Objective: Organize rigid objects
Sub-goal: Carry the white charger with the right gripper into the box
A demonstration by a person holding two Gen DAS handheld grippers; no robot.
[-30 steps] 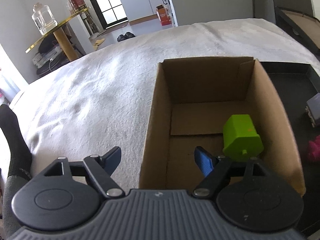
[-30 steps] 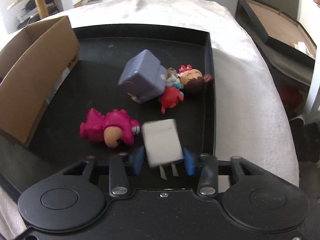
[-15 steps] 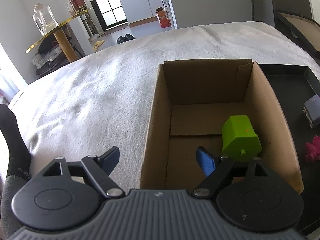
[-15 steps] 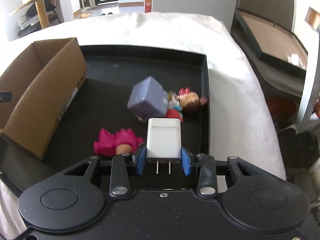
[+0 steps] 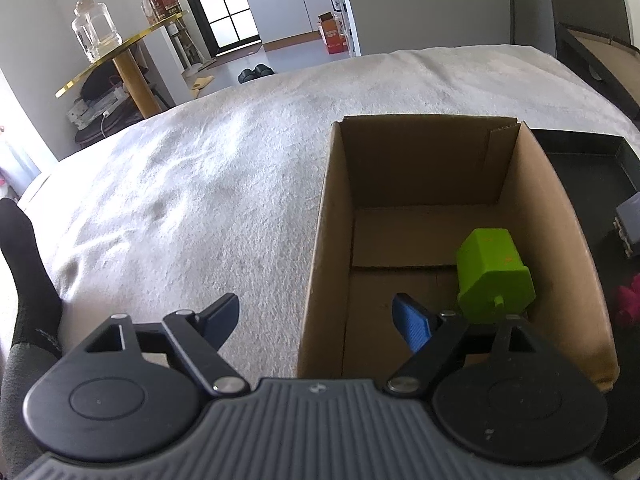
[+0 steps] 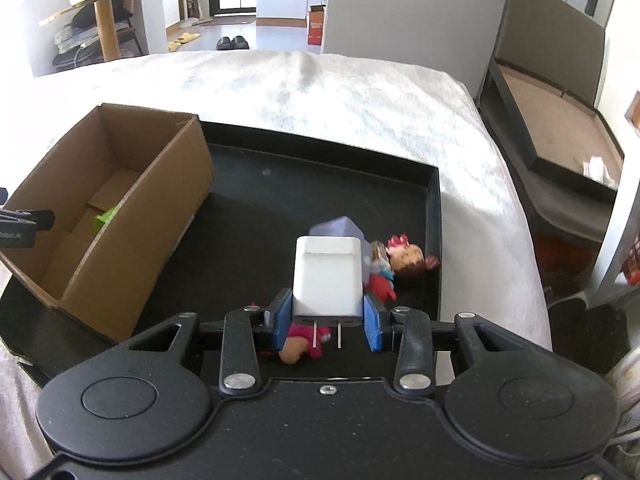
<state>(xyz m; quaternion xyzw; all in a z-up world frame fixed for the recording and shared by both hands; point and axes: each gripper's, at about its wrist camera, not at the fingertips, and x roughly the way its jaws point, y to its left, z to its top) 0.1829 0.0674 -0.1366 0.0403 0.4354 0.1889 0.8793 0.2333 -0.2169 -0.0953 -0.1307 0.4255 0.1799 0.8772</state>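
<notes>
My right gripper (image 6: 327,320) is shut on a white plug charger (image 6: 327,280), held above the black tray (image 6: 434,200) with its prongs pointing back at me. Below it lie a pink plush toy (image 6: 304,336), a grey-purple block (image 6: 340,227), a red figure (image 6: 382,287) and a doll head (image 6: 406,258). An open cardboard box (image 6: 132,240) stands at the tray's left end with a green block (image 5: 494,276) inside. My left gripper (image 5: 316,318) is open, straddling the box's near-left wall (image 5: 316,280), its right finger inside the box.
Tray and box rest on a white blanket (image 5: 180,200). A gold side table with a glass jar (image 5: 94,36) stands far left. A person's black sock (image 5: 24,264) shows at the left edge. Dark flat boards (image 6: 560,148) lie beyond the bed's right side.
My right gripper has lifted the white charger up off the tray and pulled back, so the box now shows. The left gripper has barely shifted.
</notes>
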